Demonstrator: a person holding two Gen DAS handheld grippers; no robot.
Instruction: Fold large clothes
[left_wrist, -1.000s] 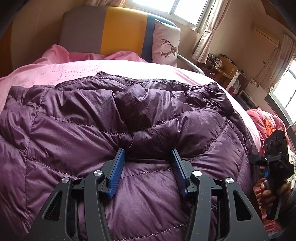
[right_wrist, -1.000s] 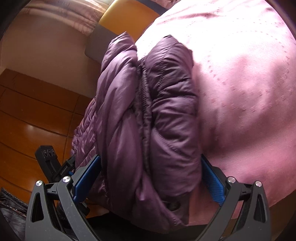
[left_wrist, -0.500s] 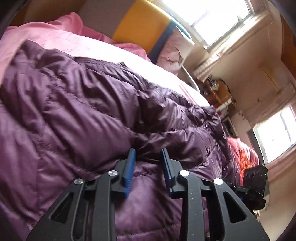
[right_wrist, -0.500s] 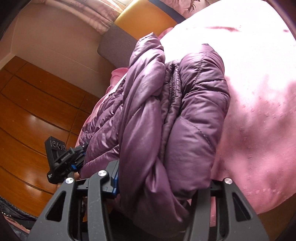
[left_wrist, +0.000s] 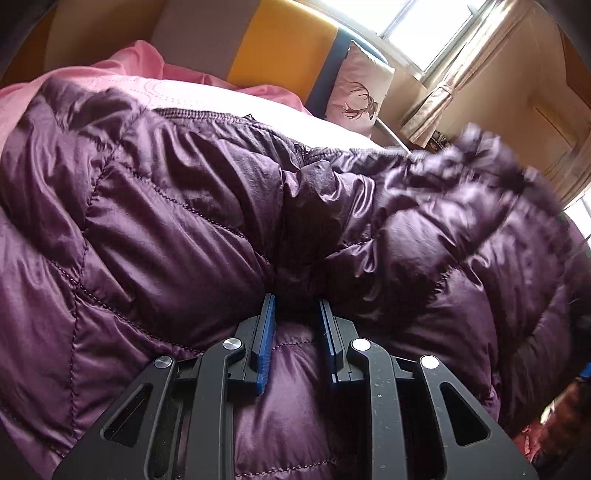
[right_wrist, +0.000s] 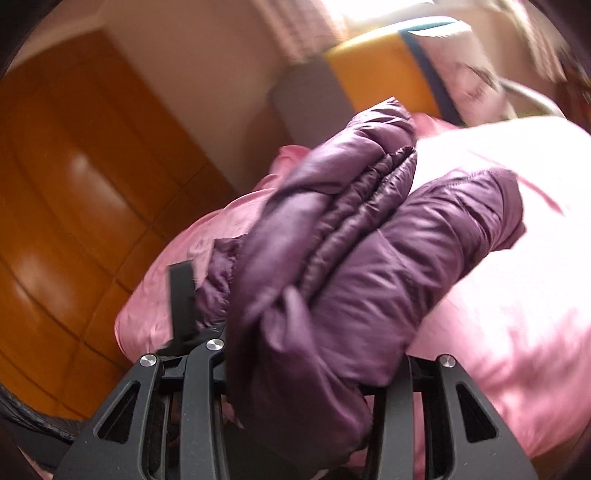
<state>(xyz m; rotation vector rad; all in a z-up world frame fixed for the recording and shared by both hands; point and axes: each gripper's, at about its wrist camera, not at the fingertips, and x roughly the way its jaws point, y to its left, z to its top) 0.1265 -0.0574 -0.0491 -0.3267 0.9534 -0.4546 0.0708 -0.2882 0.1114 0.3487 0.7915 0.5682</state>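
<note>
A purple quilted down jacket (left_wrist: 166, 236) lies on a pink bed cover (left_wrist: 122, 70). My left gripper (left_wrist: 295, 306) is shut on a pinched fold of the jacket's edge, blue pads pressing the cloth. The jacket's right part (left_wrist: 461, 192) is lifted and blurred. In the right wrist view my right gripper (right_wrist: 310, 373) is shut on a thick bundle of the jacket (right_wrist: 354, 266), which hides its fingertips and hangs over the pink cover (right_wrist: 517, 302).
A grey, yellow and blue headboard (left_wrist: 280, 48) and a deer-print pillow (left_wrist: 358, 96) stand at the bed's far end. Windows with curtains (left_wrist: 461, 74) are at the right. Orange wooden panelling (right_wrist: 74, 192) is left of the bed.
Both grippers have closed tighter on the jacket. The right gripper has lifted its bundle and swung it up over the bed; the jacket's right side now rises, blurred, in the left wrist view.
</note>
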